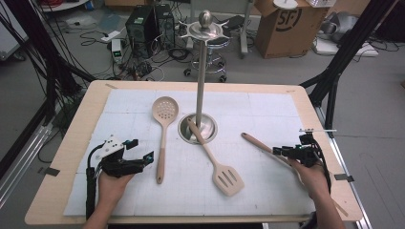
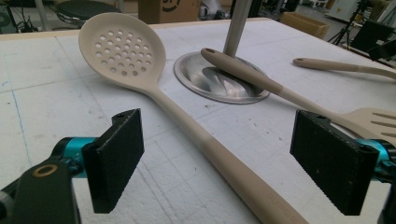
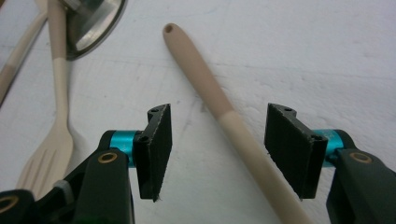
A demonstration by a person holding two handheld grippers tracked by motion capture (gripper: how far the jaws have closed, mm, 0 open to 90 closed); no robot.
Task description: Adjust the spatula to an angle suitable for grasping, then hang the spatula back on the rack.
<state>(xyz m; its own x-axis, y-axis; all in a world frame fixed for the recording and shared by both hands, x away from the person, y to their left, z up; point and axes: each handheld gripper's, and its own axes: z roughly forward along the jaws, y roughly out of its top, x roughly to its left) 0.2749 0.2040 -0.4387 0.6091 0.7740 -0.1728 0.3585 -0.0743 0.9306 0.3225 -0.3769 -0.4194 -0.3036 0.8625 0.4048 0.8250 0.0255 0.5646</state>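
At the near left, my left gripper (image 1: 138,150) holds its jaws wide, empty, beside the handle of a beige perforated skimmer spoon (image 1: 163,130). A beige slotted spatula (image 1: 217,160) leans on the steel stand base (image 1: 210,128) mid-table. At right, my right gripper (image 3: 217,151) stands open, jaws astride a beige utensil handle (image 3: 219,112) without touching it.

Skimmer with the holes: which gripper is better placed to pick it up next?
Left. The left gripper sits open right beside the skimmer, whose handle runs between its jaws. The right gripper is across the table, open over another utensil's handle.
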